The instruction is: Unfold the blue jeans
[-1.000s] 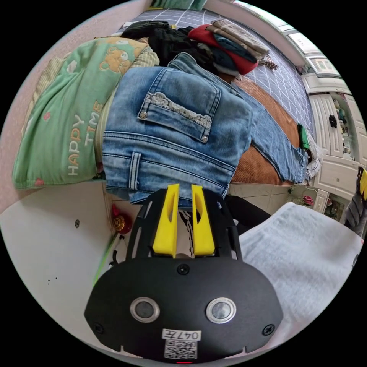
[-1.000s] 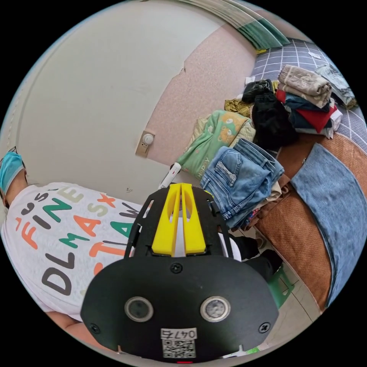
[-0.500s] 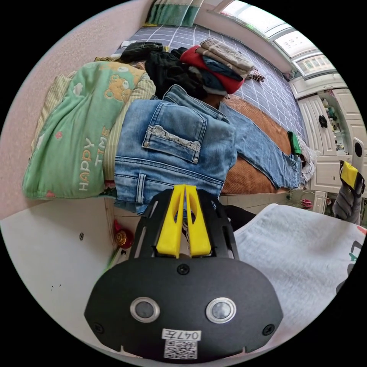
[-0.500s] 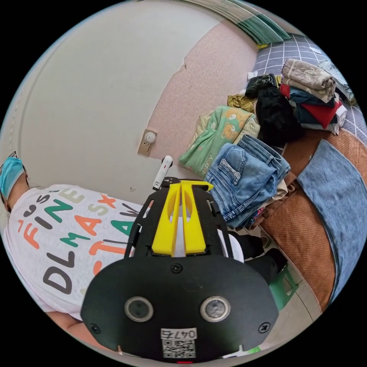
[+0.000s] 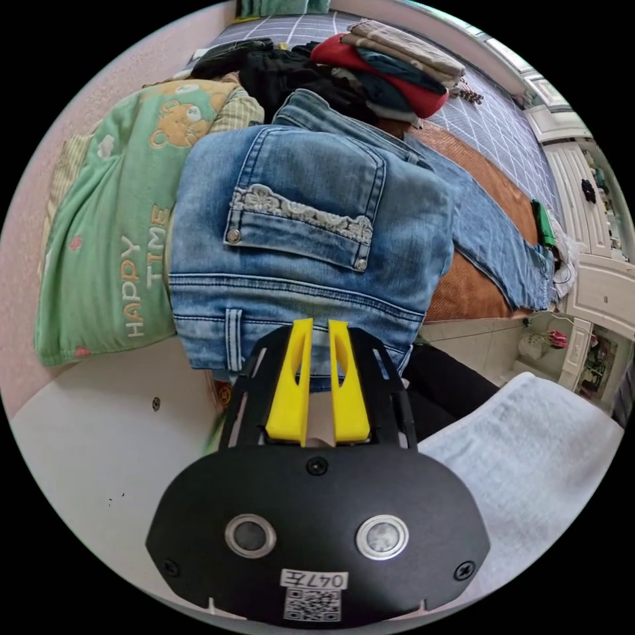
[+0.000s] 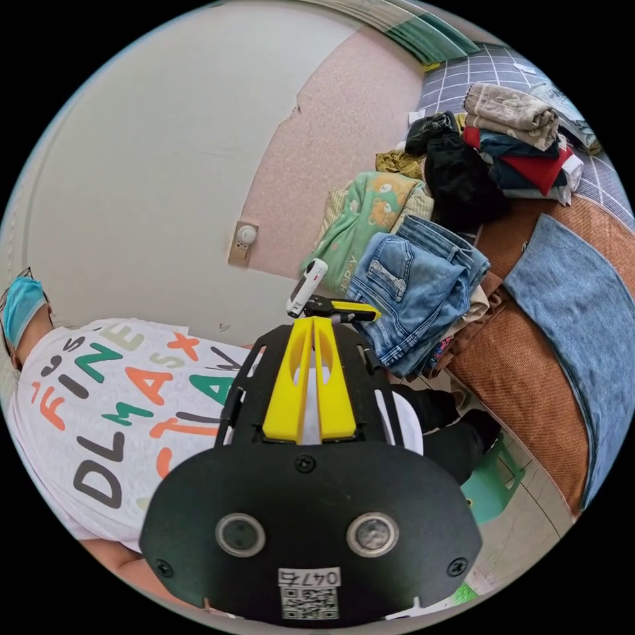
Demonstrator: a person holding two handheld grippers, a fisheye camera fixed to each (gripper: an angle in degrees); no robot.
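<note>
Jaws of left gripper (image 5: 320,325) slightly parted, tips at folded blue jeans (image 5: 304,225) edge.

The left tongs (image 5: 320,324) are parting their jaws again after nearly closing half a second ago, and nearing the folded blue jeans (image 5: 304,231), tips now overlapping the waistband at the frame's centre. In the right gripper view, the left tongs (image 6: 344,309) are edging closer to the jeans (image 6: 413,291).
</note>
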